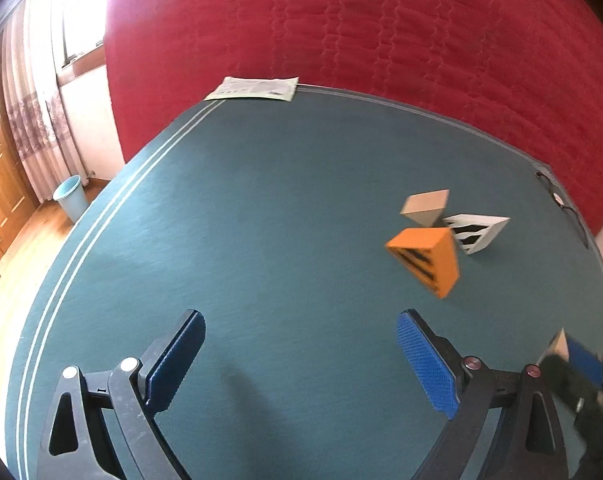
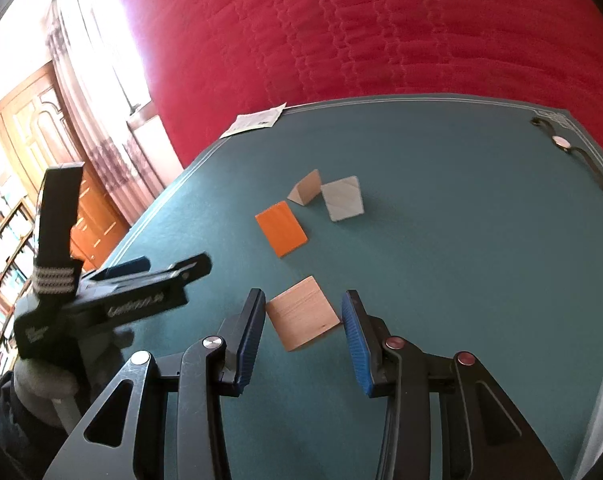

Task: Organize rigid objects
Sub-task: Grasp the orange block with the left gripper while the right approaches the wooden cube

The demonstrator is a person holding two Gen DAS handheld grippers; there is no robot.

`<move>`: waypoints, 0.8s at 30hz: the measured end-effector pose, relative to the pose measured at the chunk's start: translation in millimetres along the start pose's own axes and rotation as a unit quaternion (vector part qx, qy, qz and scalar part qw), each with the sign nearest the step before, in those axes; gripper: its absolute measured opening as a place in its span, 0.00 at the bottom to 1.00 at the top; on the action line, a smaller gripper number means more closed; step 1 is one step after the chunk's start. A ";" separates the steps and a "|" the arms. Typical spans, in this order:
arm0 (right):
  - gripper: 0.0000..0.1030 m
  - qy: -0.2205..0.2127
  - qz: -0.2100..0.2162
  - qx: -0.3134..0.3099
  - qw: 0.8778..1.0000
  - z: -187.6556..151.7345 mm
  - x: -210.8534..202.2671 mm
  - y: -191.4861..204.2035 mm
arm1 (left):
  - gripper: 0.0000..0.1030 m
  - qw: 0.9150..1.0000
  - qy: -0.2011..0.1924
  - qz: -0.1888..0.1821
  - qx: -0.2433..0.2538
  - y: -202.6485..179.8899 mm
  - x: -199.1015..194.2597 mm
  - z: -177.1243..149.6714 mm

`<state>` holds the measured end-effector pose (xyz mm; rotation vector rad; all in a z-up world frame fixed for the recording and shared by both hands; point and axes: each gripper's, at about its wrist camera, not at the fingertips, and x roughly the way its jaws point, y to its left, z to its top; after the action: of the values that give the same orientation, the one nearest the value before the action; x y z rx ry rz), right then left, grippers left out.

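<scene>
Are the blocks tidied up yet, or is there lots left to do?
Partly. Three blocks already sit close together on the green mat: the orange block, the tan block and the white block. In hand: the right tongs are closed on a plain wooden block. Left: bringing that last block over to the group. The left tongs are open and empty.

A teal mat (image 1: 261, 208) fills the middle of my view, a red quilt (image 1: 381, 32) above it. A printed leaflet (image 1: 255, 88) lies at the mat's top edge, a wristwatch (image 2: 561, 142) upper right. Left: curtains (image 1: 33, 128), a blue bin (image 1: 71, 196), a wooden door (image 2: 41, 128).
</scene>
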<state>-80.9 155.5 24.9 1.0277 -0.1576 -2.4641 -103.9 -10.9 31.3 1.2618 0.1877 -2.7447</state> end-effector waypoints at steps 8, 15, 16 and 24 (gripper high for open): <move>0.40 -0.014 -0.018 0.011 1.000 -13.4 -14.2 -11.5 | 0.96 1.000 0.011 0.004 -0.004 -33.3 13.5 9.4; 0.40 -0.019 -0.016 0.006 1.000 -16.8 -12.7 -10.4 | 0.96 1.000 0.008 0.006 -0.010 -51.3 21.3 18.3; 0.40 -0.020 -0.016 0.004 1.000 -17.1 -12.3 -10.1 | 0.96 1.000 0.008 0.006 -0.012 -53.8 23.4 20.0; 0.40 -0.017 -0.015 0.010 1.000 -18.9 -7.5 -14.7 | 0.96 0.999 0.011 0.022 -0.030 -57.0 44.0 31.3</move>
<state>-68.6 173.3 12.2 1.0041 -0.1787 -2.5128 -164.7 38.0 21.7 1.2656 0.2408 -2.6692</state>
